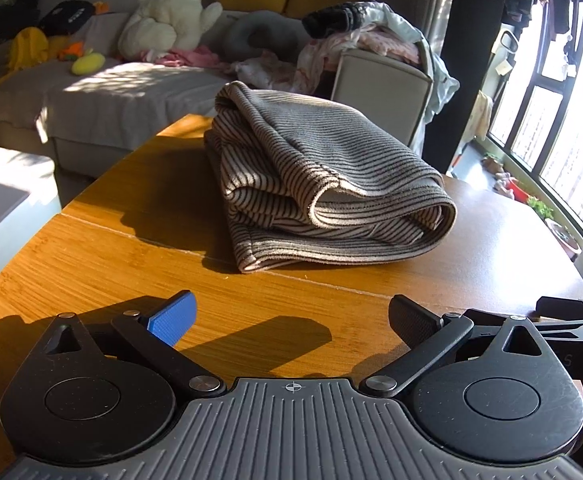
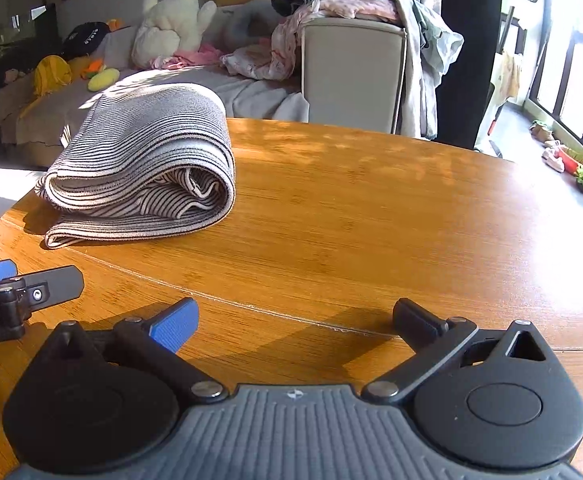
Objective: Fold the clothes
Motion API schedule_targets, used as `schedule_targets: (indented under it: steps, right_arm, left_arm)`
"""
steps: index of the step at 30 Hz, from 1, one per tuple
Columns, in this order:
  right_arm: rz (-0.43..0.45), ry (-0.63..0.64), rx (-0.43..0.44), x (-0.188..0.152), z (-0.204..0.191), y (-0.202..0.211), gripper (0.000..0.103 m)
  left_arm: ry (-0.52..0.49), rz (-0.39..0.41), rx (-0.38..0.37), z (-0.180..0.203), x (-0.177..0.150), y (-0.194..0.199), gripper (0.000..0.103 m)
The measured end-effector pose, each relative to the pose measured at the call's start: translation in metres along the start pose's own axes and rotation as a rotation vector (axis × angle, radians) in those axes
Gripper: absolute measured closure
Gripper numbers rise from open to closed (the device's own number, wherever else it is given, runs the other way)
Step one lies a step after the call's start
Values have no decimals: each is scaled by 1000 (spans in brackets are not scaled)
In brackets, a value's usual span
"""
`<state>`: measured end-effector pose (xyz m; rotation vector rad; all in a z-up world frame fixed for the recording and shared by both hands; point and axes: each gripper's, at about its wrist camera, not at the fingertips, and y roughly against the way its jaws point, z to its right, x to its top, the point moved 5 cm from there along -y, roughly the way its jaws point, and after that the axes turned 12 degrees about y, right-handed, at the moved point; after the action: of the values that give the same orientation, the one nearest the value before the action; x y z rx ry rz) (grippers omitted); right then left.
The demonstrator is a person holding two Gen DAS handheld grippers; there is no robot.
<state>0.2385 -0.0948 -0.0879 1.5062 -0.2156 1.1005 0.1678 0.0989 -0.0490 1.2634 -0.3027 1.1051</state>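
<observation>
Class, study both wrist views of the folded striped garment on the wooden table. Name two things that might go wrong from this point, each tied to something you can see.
1. The striped garment is loosely folded, its top layer curling open at the near end; a nudge might undo it.
2. It lies near the wooden table's left edge, so pushing it leftward could tip it off.

Both the left gripper and the right gripper are open and empty.

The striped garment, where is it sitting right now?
The striped garment lies folded on the wooden table, ahead of both open grippers: centre in the left wrist view, far left in the right wrist view, near the table's sofa-side edge.
</observation>
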Motion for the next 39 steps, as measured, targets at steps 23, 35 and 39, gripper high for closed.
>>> schedule_targets:
  steps: [23, 35, 39]
  right_arm:
    - [7, 0, 4, 1, -1, -1, 0]
    - [4, -9, -9, 0, 1, -2, 0]
    - [4, -11, -10, 0, 0, -2, 0]
  left_arm:
    - [-95, -17, 184, 10, -4, -9, 0]
    - [-127, -30, 140, 16, -2, -15, 0]
    - [-126, -29, 140, 16, -2, -16, 0]
